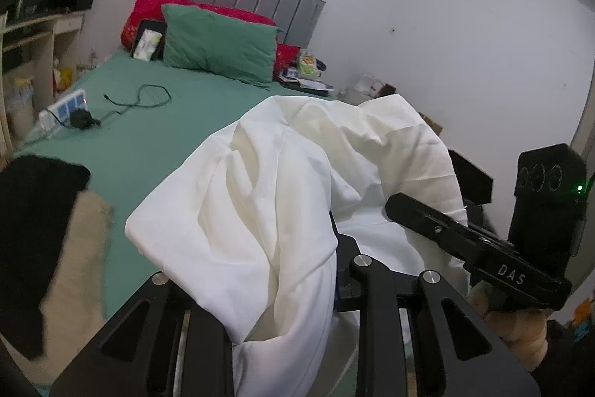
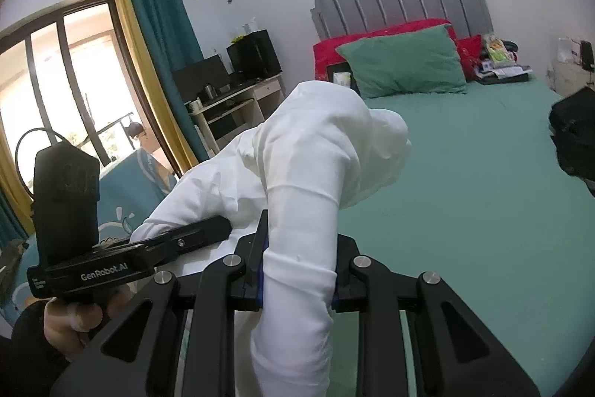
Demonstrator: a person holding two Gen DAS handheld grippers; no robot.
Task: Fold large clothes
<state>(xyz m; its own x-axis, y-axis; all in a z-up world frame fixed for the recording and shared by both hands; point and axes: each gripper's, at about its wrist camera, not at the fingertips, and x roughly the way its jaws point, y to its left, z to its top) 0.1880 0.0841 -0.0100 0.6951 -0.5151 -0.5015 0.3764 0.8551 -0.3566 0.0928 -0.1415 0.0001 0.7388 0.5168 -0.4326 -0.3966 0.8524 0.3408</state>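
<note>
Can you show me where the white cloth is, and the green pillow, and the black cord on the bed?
white cloth (image 1: 260,196): left wrist view, on its bunched middle.
green pillow (image 1: 219,43): left wrist view, middle of its front face.
black cord (image 1: 148,97): left wrist view, on its loop lying on the green sheet.

Both wrist views close — bed (image 1: 156,136) shared

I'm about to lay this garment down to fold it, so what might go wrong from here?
The white cotton garment is bunched in both grippers, so it may land creased. Swinging it left risks snagging the black charger cable lying on the green bedsheet. The black and beige clothes nearby could get caught underneath.
</note>
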